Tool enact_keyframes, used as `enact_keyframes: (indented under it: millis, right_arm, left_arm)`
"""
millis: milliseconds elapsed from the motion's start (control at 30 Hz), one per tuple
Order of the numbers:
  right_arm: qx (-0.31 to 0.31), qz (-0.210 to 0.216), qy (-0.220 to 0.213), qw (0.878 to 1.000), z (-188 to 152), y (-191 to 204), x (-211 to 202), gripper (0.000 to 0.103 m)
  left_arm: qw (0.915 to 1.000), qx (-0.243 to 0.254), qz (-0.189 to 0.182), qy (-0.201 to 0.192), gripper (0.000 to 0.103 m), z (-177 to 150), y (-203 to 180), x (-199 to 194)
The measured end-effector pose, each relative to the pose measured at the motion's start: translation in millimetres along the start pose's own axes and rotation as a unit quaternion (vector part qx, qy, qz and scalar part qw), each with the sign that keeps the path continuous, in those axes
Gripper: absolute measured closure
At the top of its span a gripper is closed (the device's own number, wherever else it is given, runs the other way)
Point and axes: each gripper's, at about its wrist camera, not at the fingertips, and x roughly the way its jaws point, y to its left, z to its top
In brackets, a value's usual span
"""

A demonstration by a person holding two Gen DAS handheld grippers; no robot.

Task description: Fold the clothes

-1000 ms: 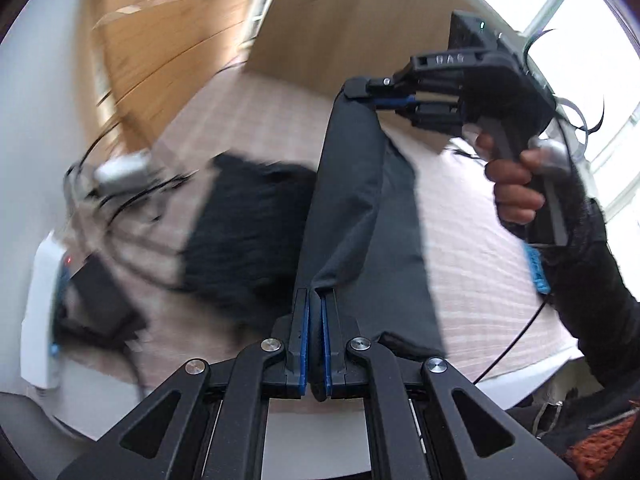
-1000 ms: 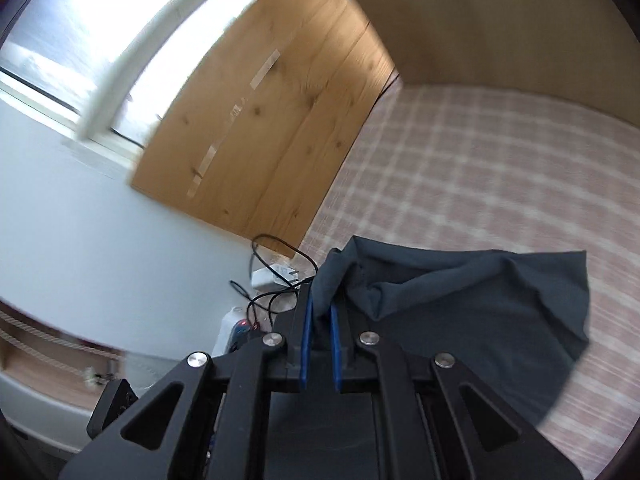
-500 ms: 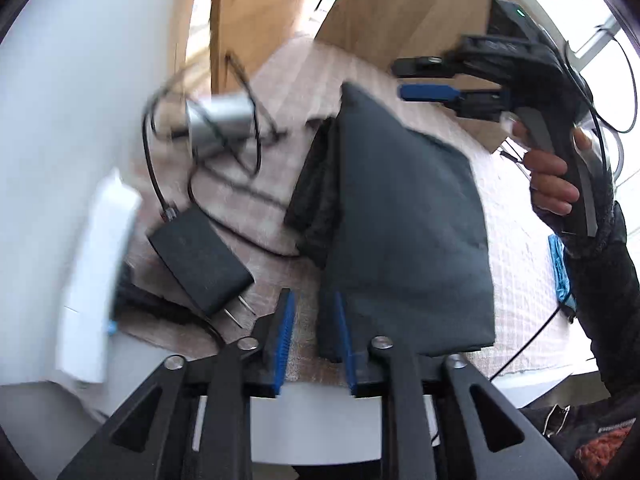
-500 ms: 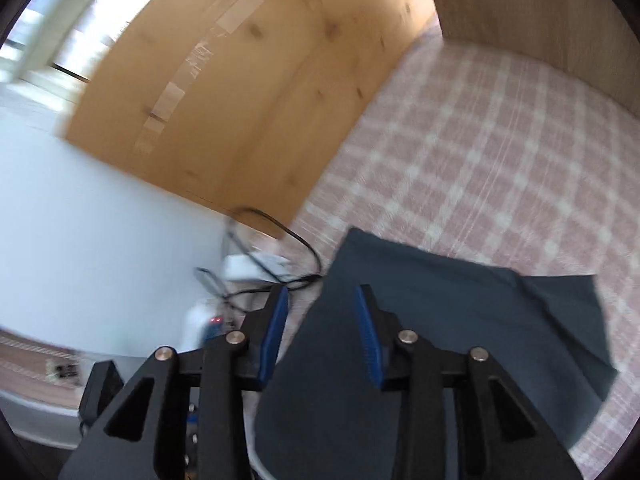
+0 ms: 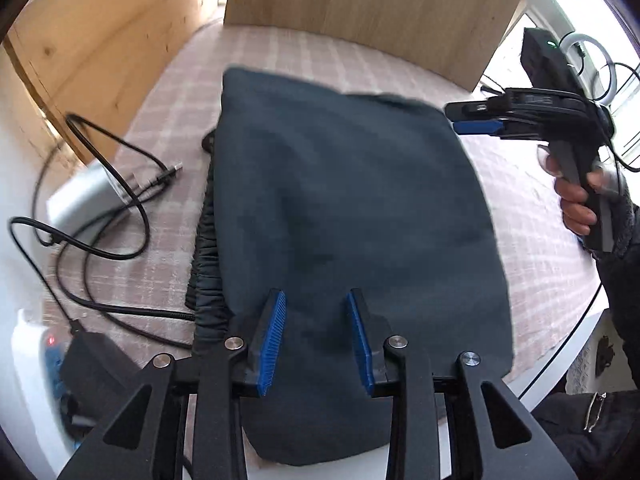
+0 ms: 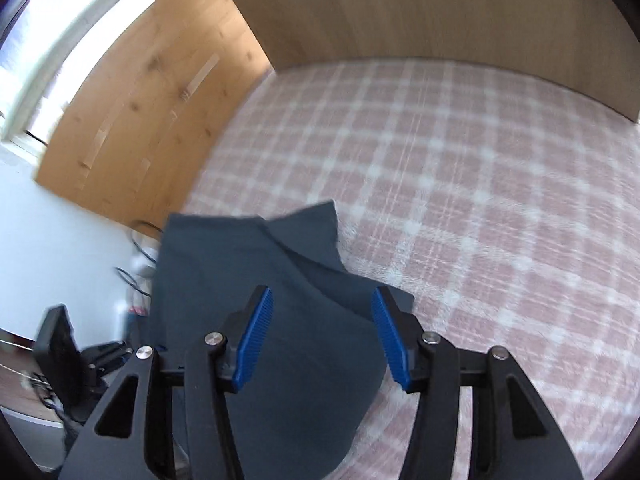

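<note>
Left gripper (image 5: 316,336) jaws opening over folded dark garment (image 5: 352,208) on checked cloth (image 5: 532,216)

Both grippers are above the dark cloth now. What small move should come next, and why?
Probably lift both away. The left gripper and right gripper are opening, pads off the dark garment, which lies folded over on the checked blanket. One corner sticks out and may need smoothing.

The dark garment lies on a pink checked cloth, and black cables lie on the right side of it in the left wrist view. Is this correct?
Not quite: in the left wrist view the black cables lie left of the dark garment, not right. It does lie on the pink checked cloth.
</note>
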Motion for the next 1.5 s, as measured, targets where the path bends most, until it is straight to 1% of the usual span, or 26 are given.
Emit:
enact_keyframes:
  millis: [67,100,167,233,333,433,467,533,600,667,733,800,867,933,1000,1100,1200,1233,1267,1333,1433,1500]
  right_arm:
    - [-0.019,-0.071,0.012,0.997,5,2,18,0.051]
    - [-0.023,-0.075,0.009,0.997,3,3,15,0.051]
    - [-0.029,-0.07,-0.002,0.997,-2,6,5,0.051]
    - [-0.035,-0.044,-0.014,0.998,-16,7,-17,0.051]
    - [-0.038,-0.016,-0.016,0.999,-50,7,-40,0.051]
    - [-0.028,0.003,-0.007,1.0,-84,12,-42,0.051]
    - [-0.028,0.001,-0.004,1.0,-95,17,-37,0.051]
    - [-0.039,-0.012,-0.003,0.999,-109,27,-29,0.051]
    - [-0.062,-0.043,0.013,0.997,-117,37,-14,0.051]
    - [-0.075,-0.064,0.025,0.995,-121,43,-7,0.051]
    - [-0.072,-0.064,0.015,0.995,-121,44,-14,0.051]
    - [-0.045,-0.053,0.001,0.998,-117,37,-26,0.051]
    - [-0.012,-0.038,-0.013,0.999,-112,26,-39,0.051]
    - [0.001,-0.012,-0.029,1.0,-108,18,-52,0.051]
    - [-0.016,0.0,-0.051,0.999,-100,18,-67,0.051]
    - [-0.073,0.003,-0.095,0.993,-82,32,-94,0.051]
    - [-0.105,0.034,-0.134,0.985,-55,39,-111,0.049]
    - [-0.112,0.037,-0.132,0.984,-48,42,-116,0.045]
    - [-0.12,0.037,-0.128,0.984,-41,44,-121,0.044]
    - [-0.123,0.018,-0.112,0.986,-27,42,-120,0.044]
    - [-0.093,-0.038,-0.077,0.992,-18,26,-101,0.044]
    - [-0.074,-0.036,-0.059,0.995,-26,12,-92,0.044]
  left_arm:
    - [1.0,0.002,-0.005,-0.001,0.072,-1,3,-2]
    - [1.0,0.003,-0.002,-0.002,0.072,-1,4,-6]
    - [0.9999,0.002,0.008,-0.009,0.074,-2,4,-18]
    - [0.9997,0.005,0.014,-0.022,0.073,-3,3,-30]
    - [0.9992,0.013,0.014,-0.036,0.07,-5,0,-38]
    - [0.9994,0.007,0.013,-0.032,0.069,-7,2,-32]
    - [0.9995,0.004,0.014,-0.029,0.069,-8,4,-28]
    - [0.9993,0.002,0.035,-0.016,0.07,-12,7,-16]
    - [0.9991,0.013,0.041,-0.006,0.07,-15,8,-11]
    - [0.9992,0.014,0.038,-0.002,0.07,-13,9,-15]
    - [0.9991,0.006,0.041,-0.01,0.067,-7,12,-25]
    - [0.9987,-0.01,0.047,-0.019,0.06,1,19,-38]
    - [0.9978,-0.029,0.052,-0.03,0.06,6,27,-49]
    - [0.9965,-0.051,0.052,-0.042,0.06,6,33,-61]
    - [0.9946,-0.077,0.045,-0.053,0.06,2,37,-69]
    - [0.9918,-0.108,0.027,-0.062,0.059,-12,38,-81]
    - [0.9882,-0.137,0.019,-0.066,0.058,-26,38,-86]
    - [0.9869,-0.147,0.014,-0.066,0.057,-30,39,-86]
    - [0.9859,-0.153,0.011,-0.066,0.057,-33,39,-85]
    - [0.9851,-0.158,0.015,-0.065,0.056,-34,40,-83]
    - [0.9869,-0.148,0.024,-0.058,0.056,-18,40,-74]
    - [0.99,-0.129,0.029,-0.048,0.056,-1,38,-64]
